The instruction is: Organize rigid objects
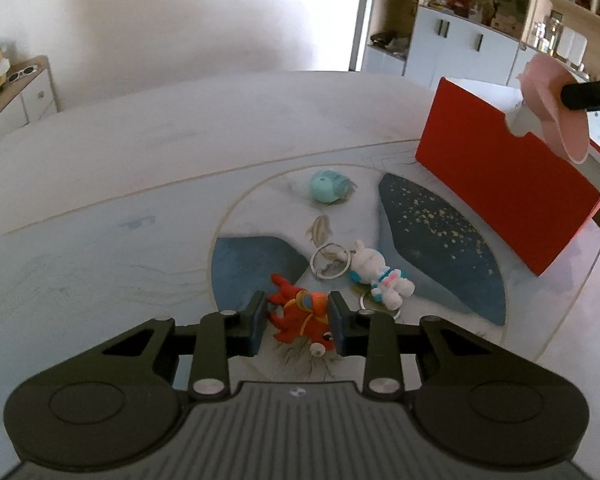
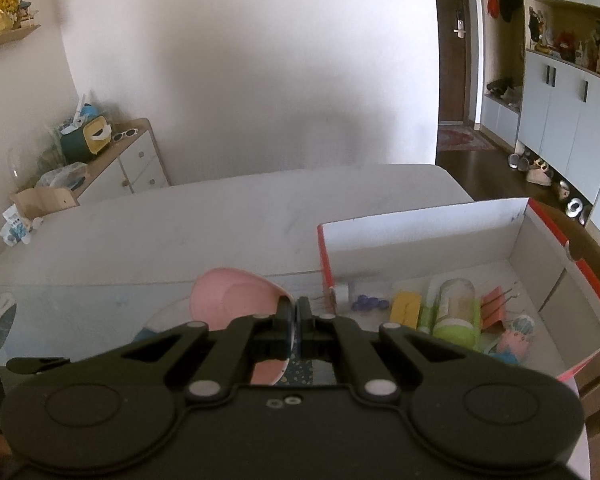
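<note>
A red-orange toy figure [image 1: 296,322] sits between the pads of my left gripper [image 1: 297,303], which is shut on it just above the table's blue-patterned centre. Beside it lie a white bunny keychain [image 1: 380,276] with a metal ring [image 1: 330,261] and a teal round toy [image 1: 328,186]. My right gripper [image 2: 295,307] is shut on the rim of a pink dish [image 2: 236,300], held near the left wall of the red box [image 2: 420,236]. From the left wrist view the pink dish [image 1: 556,112] hangs over the red box [image 1: 500,188].
The box holds a green bottle [image 2: 456,312], a yellow piece [image 2: 406,308], blue beads [image 2: 366,302] and an orange clip [image 2: 494,306]. A small feather-like charm [image 1: 320,230] lies on the table. A sideboard [image 2: 132,160] stands by the far wall.
</note>
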`<state>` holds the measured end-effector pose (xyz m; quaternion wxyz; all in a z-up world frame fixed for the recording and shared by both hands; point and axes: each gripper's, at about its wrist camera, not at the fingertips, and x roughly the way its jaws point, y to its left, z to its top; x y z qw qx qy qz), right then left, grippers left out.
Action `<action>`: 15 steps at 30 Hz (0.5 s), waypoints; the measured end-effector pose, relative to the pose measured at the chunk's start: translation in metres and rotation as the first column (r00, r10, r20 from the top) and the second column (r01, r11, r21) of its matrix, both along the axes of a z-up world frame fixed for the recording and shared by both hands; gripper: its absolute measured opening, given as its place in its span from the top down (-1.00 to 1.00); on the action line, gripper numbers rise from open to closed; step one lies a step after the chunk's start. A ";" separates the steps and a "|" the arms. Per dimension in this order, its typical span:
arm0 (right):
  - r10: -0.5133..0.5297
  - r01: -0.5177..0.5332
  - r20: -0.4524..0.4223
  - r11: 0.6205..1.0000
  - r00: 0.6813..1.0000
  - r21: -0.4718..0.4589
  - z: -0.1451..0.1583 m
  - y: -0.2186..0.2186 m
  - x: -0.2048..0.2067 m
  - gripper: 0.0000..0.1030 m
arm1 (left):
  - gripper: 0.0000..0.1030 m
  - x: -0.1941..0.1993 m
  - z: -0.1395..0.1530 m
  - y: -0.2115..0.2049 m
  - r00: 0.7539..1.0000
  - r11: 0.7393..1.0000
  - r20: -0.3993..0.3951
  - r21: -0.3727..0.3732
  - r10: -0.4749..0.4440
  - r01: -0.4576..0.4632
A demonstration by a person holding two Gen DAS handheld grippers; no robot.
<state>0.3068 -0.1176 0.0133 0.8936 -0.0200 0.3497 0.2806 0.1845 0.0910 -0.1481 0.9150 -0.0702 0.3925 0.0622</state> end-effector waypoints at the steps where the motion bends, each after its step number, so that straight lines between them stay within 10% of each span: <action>1: 0.003 -0.003 0.003 1.000 1.000 0.001 0.001 -0.002 0.001 0.97 | 0.39 -0.001 0.002 0.000 1.000 1.000 0.002 -0.008 0.008 -0.008; 4: 0.003 -0.003 0.016 1.000 1.000 0.004 0.004 -0.010 0.004 0.97 | 0.39 -0.007 0.013 -0.001 1.000 0.999 0.019 -0.027 0.025 -0.024; 6: -0.001 0.001 0.022 1.000 1.000 0.007 0.005 -0.017 0.007 0.97 | 0.82 -0.011 0.022 -0.002 0.999 0.999 0.032 -0.042 0.029 -0.028; 15: -0.001 0.001 0.012 1.000 1.000 0.022 0.002 -0.041 0.018 0.97 | 0.82 -0.015 0.038 -0.007 0.998 0.998 0.024 -0.034 0.050 -0.050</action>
